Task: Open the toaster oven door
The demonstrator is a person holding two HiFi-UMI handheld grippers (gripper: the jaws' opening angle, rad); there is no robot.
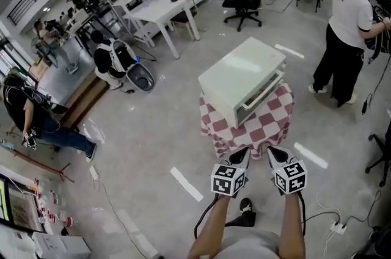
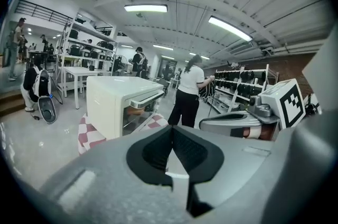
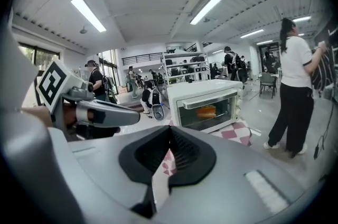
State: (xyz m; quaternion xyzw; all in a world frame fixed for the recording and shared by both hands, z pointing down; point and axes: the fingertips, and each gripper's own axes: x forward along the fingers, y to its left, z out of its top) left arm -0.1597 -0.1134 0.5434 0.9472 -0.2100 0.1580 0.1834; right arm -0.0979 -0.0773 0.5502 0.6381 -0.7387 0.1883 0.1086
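A white toaster oven (image 1: 243,73) stands on a small table under a red-and-white checked cloth (image 1: 244,124). Its glass door (image 3: 207,110) is closed, the bar handle (image 3: 207,96) runs along the door's top, and something orange lies inside. Both grippers hover side by side in front of the table, short of the oven and touching nothing. My left gripper (image 1: 240,156) is shut and empty, its jaws meeting (image 2: 171,132). My right gripper (image 1: 276,155) is shut and empty too (image 3: 169,133). Each gripper shows in the other's view: the right one (image 2: 248,120), the left one (image 3: 97,113).
A person in a white shirt and black trousers (image 1: 347,29) stands right of the table. An office chair (image 1: 243,0) and a white table (image 1: 160,11) are farther back. Cables and a power strip (image 1: 339,226) lie on the floor at my right.
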